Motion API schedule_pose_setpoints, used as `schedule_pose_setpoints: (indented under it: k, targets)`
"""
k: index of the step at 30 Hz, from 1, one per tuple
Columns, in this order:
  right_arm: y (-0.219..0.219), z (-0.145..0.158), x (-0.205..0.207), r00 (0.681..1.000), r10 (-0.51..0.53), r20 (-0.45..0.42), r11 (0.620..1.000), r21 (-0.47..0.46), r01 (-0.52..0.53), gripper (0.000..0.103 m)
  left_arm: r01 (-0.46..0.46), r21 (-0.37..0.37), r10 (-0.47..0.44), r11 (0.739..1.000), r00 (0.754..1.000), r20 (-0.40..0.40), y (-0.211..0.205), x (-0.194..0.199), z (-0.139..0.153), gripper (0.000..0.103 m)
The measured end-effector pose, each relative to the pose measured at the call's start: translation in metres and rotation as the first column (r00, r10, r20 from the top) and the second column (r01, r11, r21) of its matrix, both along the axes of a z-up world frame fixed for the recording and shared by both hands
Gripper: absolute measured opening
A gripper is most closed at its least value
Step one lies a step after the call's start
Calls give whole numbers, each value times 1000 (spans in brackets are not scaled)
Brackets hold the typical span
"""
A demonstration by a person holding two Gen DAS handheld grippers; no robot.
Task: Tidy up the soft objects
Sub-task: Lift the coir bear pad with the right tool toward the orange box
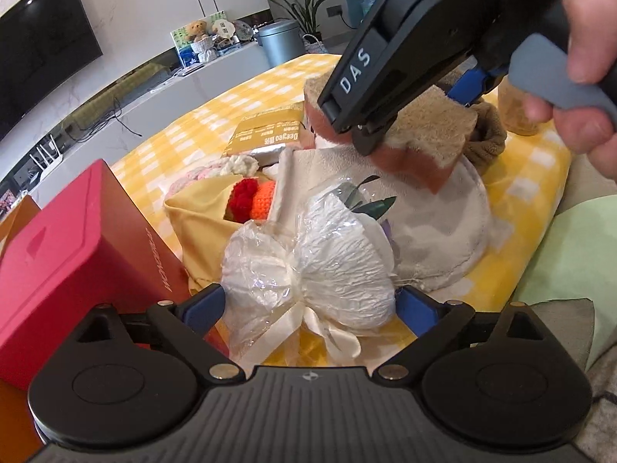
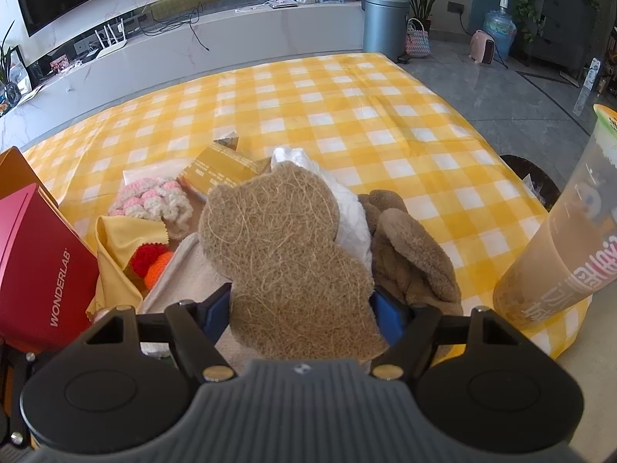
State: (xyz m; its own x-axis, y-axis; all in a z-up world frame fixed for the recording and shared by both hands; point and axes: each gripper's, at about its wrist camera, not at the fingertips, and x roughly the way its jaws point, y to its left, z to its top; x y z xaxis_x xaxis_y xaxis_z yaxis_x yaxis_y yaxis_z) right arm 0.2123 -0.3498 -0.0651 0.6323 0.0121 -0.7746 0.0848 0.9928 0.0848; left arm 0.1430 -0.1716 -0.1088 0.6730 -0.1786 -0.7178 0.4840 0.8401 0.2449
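Note:
My right gripper (image 2: 302,310) is shut on a tan, fibre-topped sponge (image 2: 281,247) with a reddish underside; in the left wrist view the sponge (image 1: 428,127) hangs above the pile. My left gripper (image 1: 308,301) is shut on a bouquet wrapped in clear and white plastic (image 1: 308,266) with a cream ribbon. Beneath lie a cream fleece piece (image 1: 435,223), a yellow cloth (image 2: 119,239) holding red and orange knitted balls (image 2: 154,260), a pink-white crochet piece (image 2: 154,202) and a brown plush toy (image 2: 412,254).
A red WONDERLAB box (image 2: 42,266) stands at the left. A gold packet (image 1: 266,135) lies behind the pile. A tall drink cup (image 2: 567,243) stands at the right. The yellow checked tablecloth (image 2: 347,108) stretches beyond. A green cushion (image 1: 582,254) lies right.

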Motion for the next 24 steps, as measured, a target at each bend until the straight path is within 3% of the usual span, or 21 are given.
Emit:
schedule_pose_setpoints:
  k: [5, 10, 15, 24]
  targets:
    - [0, 0, 0, 1000, -3, -1, 1000, -7, 3, 74, 18, 32, -19, 999, 999, 26, -3, -5, -6, 103]
    - [-1, 1, -2, 1000, -5, 6, 1000, -6, 5, 74, -44, 27, 43, 999, 998, 40, -3, -6, -4, 94]
    - [0, 6, -6, 1000, -3, 25, 1000, -26, 4, 74, -41, 47, 37, 998, 996, 81, -4, -14, 2, 88]
    - [-13, 16, -14, 997, -36, 73, 999, 36, 34, 74, -45, -71, 51, 996, 994, 94, 3, -25, 31, 88]
